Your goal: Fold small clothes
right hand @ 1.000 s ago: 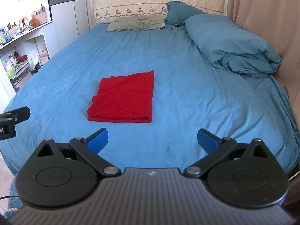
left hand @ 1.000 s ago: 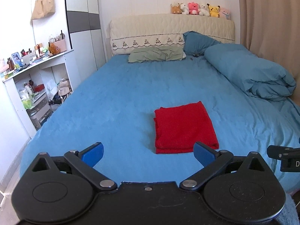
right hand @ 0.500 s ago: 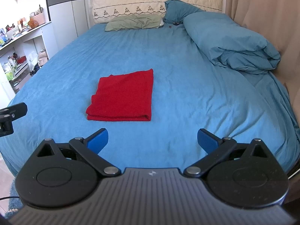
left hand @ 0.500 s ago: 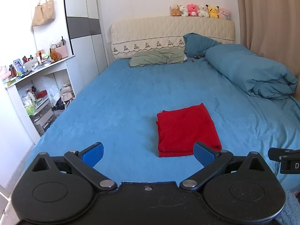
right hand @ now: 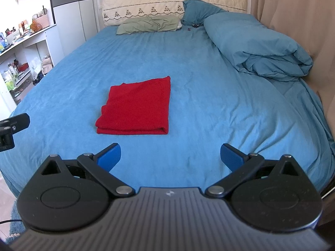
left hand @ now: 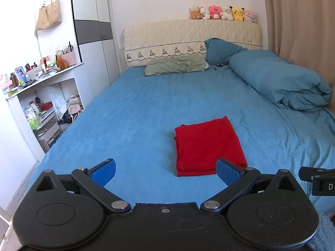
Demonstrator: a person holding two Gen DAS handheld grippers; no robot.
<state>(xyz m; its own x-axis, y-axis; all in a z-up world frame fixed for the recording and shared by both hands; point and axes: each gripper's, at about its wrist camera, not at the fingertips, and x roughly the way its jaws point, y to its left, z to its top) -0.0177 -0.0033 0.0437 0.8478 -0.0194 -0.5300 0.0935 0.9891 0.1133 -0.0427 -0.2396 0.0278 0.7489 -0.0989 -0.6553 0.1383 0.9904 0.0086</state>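
left gripper: fingers spread, empty | red cloth: folded on bed

Landmark: bed with a blue sheet.
Headboard: cream, quilted, at the bed's far end.
Plush toys: a row on top of the headboard.
Green pillow: flat on the bed, against the headboard.
Blue duvet: bunched along the bed's right side.
Curtain: beige, beyond the bed's right side.
Shelf unit: white, cluttered, left of the bed.
Handbag: hanging on the wall above the shelf unit.
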